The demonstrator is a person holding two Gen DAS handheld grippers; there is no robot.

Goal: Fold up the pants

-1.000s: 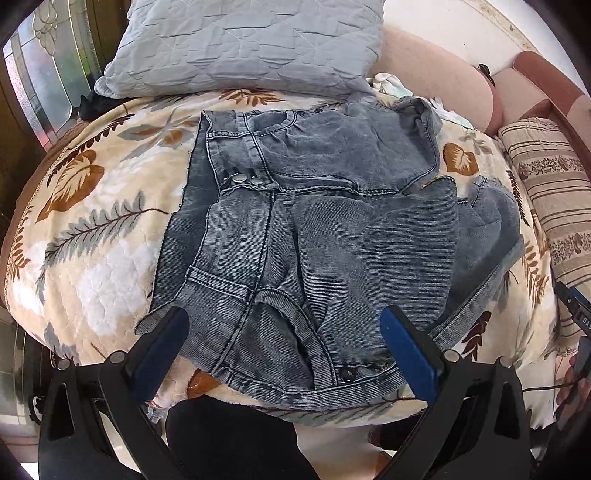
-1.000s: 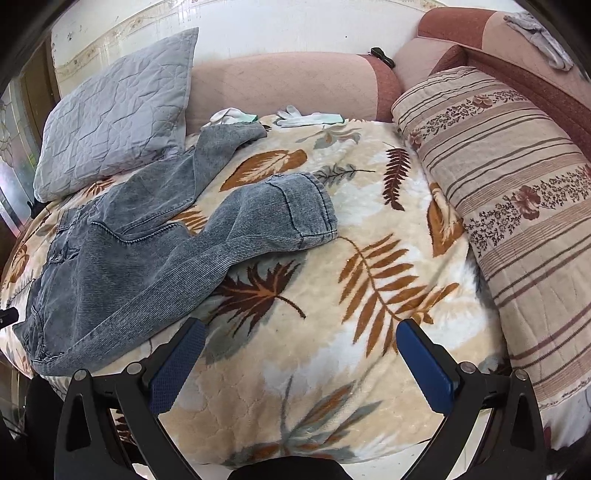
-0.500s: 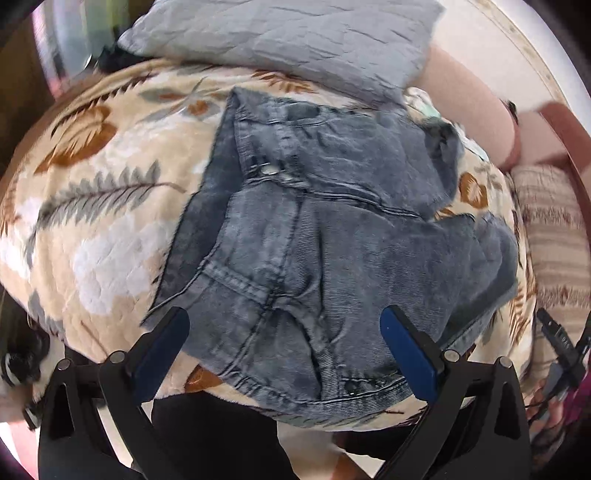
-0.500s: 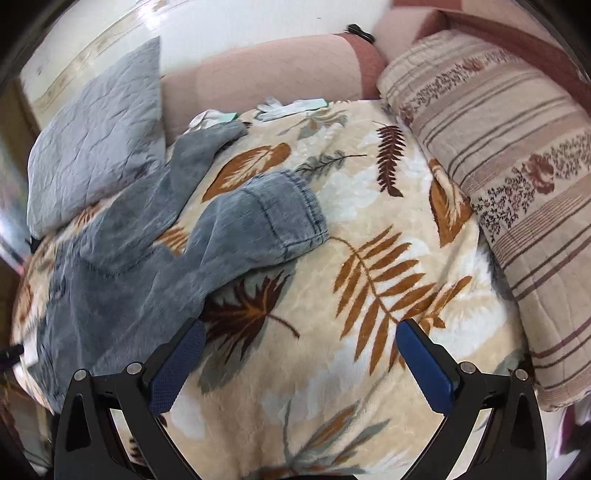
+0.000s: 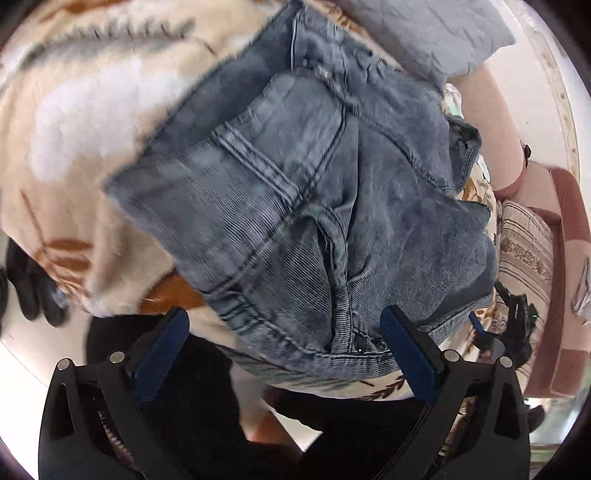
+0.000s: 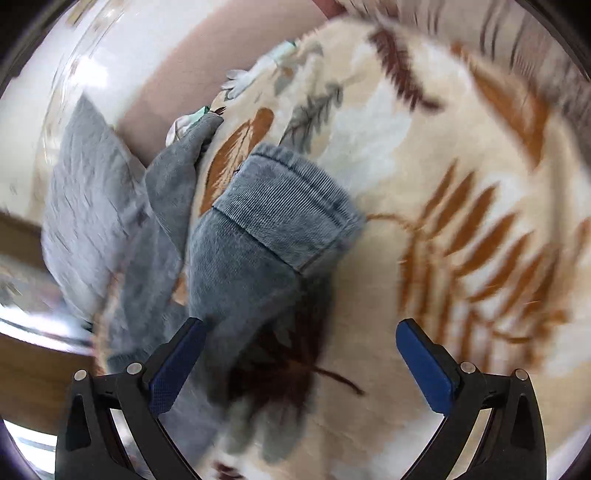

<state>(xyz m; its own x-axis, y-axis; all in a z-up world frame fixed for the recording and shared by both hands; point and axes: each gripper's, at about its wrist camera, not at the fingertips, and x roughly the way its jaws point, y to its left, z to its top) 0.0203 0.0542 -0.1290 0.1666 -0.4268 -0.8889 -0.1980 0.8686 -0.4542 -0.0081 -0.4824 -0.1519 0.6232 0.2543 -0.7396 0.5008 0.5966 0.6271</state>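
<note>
Grey denim pants (image 5: 314,206) spread across a leaf-print blanket (image 5: 74,122), waistband end at the near edge of the blanket, snap buttons visible just beside the right-hand finger of the left gripper (image 5: 284,350). Left gripper spread wide, blue pads apart, nothing between them, hovering over the waistband corner of the pants; whether either pad touches the cloth, impossible to tell. Grey quilted pillow (image 5: 424,33) beyond the far end of the pants, partly overlapped by denim. Striped cushion (image 5: 524,251) to the right of the pants, against a pinkish sofa arm. Black-gloved hand (image 5: 33,284) at the left edge of the blanket, blurred.

In the right wrist view, cuffed leg end of the pants (image 6: 280,206) lying on the blanket (image 6: 461,184), a second leg stretched farther back toward the pillow (image 6: 92,192). Right gripper (image 6: 301,362) likewise wide open, empty, its left pad (image 6: 177,369) just beside or over the edge of the near leg, its right pad over bare blanket. A small pale cloth (image 6: 240,79) beyond the leg ends, near the sofa back. Heavy motion blur throughout this view.
</note>
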